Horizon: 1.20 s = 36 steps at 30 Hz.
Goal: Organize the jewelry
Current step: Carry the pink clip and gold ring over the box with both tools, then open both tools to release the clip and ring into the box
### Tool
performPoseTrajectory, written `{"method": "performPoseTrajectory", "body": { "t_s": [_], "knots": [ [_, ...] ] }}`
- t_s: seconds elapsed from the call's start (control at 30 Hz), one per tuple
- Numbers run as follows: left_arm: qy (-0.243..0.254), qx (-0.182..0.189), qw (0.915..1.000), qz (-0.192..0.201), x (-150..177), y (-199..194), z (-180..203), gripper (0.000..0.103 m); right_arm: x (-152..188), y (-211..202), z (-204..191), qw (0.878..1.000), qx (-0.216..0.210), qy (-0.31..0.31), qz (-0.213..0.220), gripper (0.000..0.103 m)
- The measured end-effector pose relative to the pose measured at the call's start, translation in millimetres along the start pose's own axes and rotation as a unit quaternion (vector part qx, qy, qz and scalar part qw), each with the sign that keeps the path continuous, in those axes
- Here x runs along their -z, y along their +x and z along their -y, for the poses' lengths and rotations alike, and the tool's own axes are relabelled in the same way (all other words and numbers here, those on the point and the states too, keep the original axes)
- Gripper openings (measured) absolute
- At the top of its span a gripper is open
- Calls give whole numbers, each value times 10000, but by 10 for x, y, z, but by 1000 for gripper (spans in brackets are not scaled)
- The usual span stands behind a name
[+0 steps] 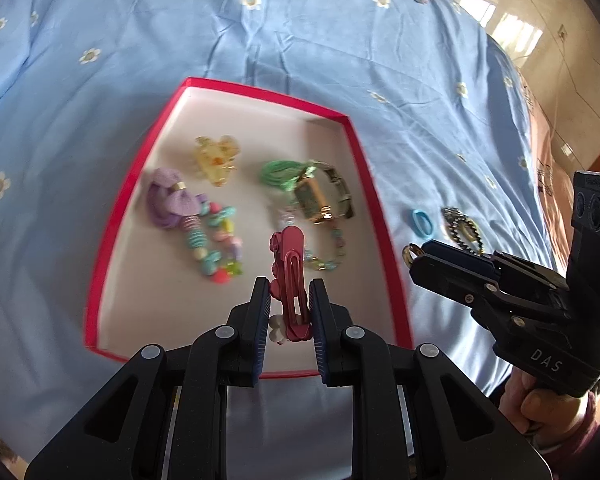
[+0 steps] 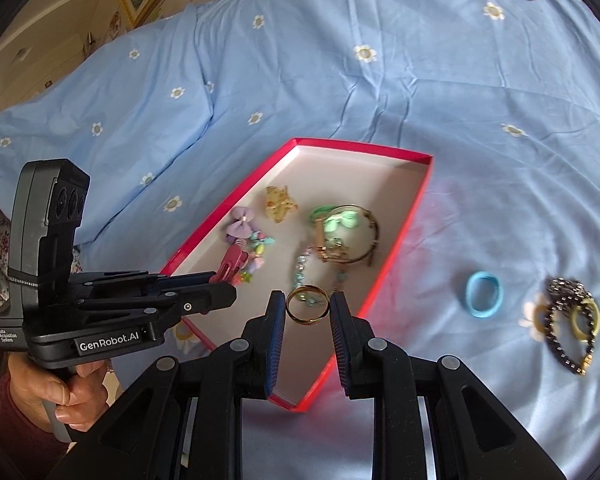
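You are pinching a pink hair clip (image 1: 293, 280) in the left gripper (image 1: 290, 300) and a gold ring (image 2: 307, 304) in the right gripper (image 2: 307, 308), both hanging over the red box (image 1: 364, 168) at frame centre, presumably to join the pieces already inside

A red-walled, white-floored box (image 1: 364, 168) lies open on the bedspread, holding a yellow claw clip (image 1: 216, 159), purple bow (image 1: 172, 200), bead bracelet (image 1: 216, 248) and watch (image 1: 324, 200). A red hair clip (image 1: 294, 280) and gold ring (image 2: 307, 304) hang gripped above it.
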State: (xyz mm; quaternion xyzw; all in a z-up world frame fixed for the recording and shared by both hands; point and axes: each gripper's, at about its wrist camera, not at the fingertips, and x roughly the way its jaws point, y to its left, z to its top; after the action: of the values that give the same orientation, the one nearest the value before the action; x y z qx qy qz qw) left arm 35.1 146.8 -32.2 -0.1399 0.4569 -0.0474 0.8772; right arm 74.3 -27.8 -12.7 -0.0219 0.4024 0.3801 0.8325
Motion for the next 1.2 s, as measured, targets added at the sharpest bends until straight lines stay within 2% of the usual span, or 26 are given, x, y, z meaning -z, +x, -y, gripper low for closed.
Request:
{"method": "performPoseTrajectory", "body": {
  "t_s": [0.53,0.93,1.2],
  "knots": [
    [-442,-329,9984,-96,42,45,-466,18,42,443,-167,9981,-119,-285,-538,23],
    [-490,-421,9973,-352,75,186,-529,18,68,753,-197,9936,30,-490,-1021,23],
    [-498,-432,9972,-356,83,195,-543,18,77,790,-239,9919,127,-697,-1056,24]
  ]
}}
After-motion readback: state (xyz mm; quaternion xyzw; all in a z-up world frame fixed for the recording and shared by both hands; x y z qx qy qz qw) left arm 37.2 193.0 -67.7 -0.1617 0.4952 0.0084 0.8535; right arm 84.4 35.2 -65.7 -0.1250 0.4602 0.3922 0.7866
